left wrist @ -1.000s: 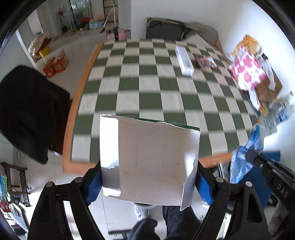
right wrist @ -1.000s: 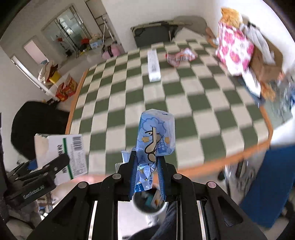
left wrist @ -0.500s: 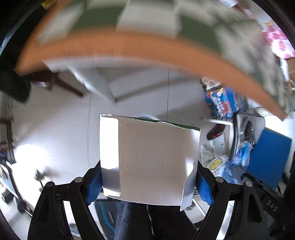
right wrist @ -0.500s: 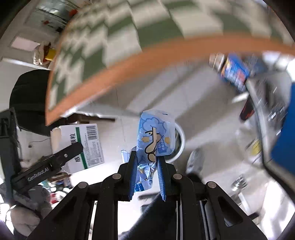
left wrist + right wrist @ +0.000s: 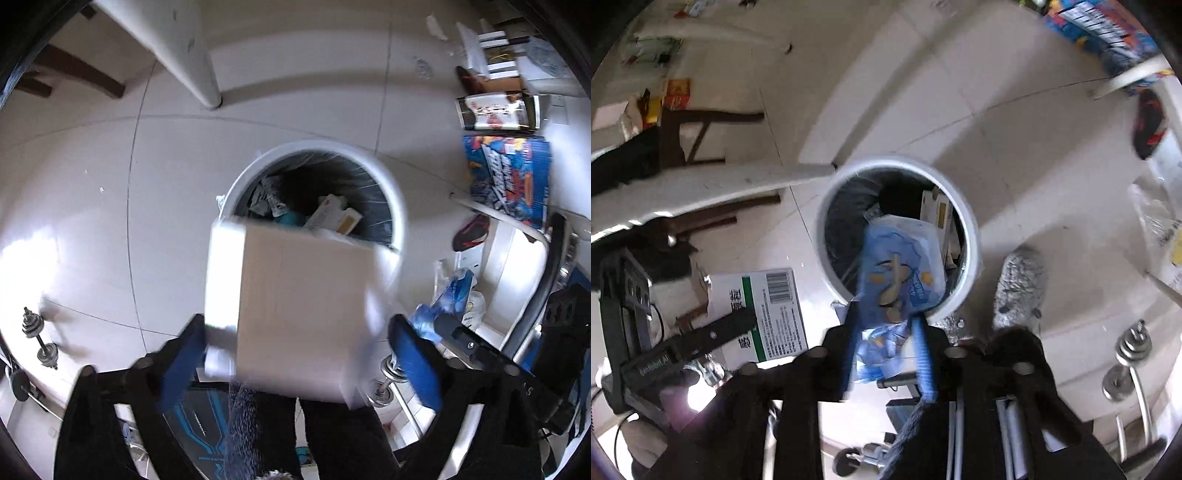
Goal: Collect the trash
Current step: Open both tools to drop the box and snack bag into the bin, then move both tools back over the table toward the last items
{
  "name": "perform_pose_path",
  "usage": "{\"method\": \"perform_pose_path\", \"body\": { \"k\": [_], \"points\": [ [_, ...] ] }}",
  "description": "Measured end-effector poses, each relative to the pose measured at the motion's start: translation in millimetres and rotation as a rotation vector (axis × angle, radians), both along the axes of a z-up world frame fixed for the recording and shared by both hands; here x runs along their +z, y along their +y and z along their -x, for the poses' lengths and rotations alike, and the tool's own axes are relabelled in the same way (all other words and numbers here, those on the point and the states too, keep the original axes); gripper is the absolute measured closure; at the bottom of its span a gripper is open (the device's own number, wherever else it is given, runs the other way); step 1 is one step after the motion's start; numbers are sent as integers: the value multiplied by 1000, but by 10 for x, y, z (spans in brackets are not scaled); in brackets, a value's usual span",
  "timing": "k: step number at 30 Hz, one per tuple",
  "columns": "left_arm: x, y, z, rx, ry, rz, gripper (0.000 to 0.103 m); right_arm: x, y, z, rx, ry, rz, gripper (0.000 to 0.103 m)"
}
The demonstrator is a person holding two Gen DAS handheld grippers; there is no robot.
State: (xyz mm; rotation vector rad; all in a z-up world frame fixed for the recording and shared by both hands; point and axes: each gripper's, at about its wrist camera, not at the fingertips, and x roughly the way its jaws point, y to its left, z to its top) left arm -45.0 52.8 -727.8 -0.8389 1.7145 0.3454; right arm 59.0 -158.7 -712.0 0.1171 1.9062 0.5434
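A white round trash bin with a dark liner stands on the tiled floor and holds several boxes and wrappers; it also shows in the right wrist view. My left gripper has its jaws spread, and a white cardboard box sits blurred between them, just above the bin's near rim. The box also shows in the right wrist view. My right gripper is shut on a blue snack wrapper held over the bin's near edge.
A white table leg stands beyond the bin. Colourful boxes and a red-black shoe lie to the right. Dumbbells lie at the left. The person's legs are directly below the grippers.
Both grippers swung down from the checkered table to point at the floor bin. The left jaws have widened and the box now looks blurred and loose between them.
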Motion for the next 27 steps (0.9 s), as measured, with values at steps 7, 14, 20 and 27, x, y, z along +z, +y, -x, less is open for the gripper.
{"method": "perform_pose_path", "body": {
  "k": [7, 14, 20, 27],
  "points": [
    [-142, 127, 165, 10, -2, -41, 1, -515, 51, 142, 49, 29, -3, 27],
    [78, 180, 220, -46, 0, -167, 1, -385, 258, 181, 123, -80, 68, 2],
    [459, 131, 345, -86, 0, -260, 1, -14, 408, 236, 249, -262, 227, 1],
    [1091, -10, 490, -87, -28, -288, 1, 705, 453, 279, 259, -342, 252, 1]
  ]
}}
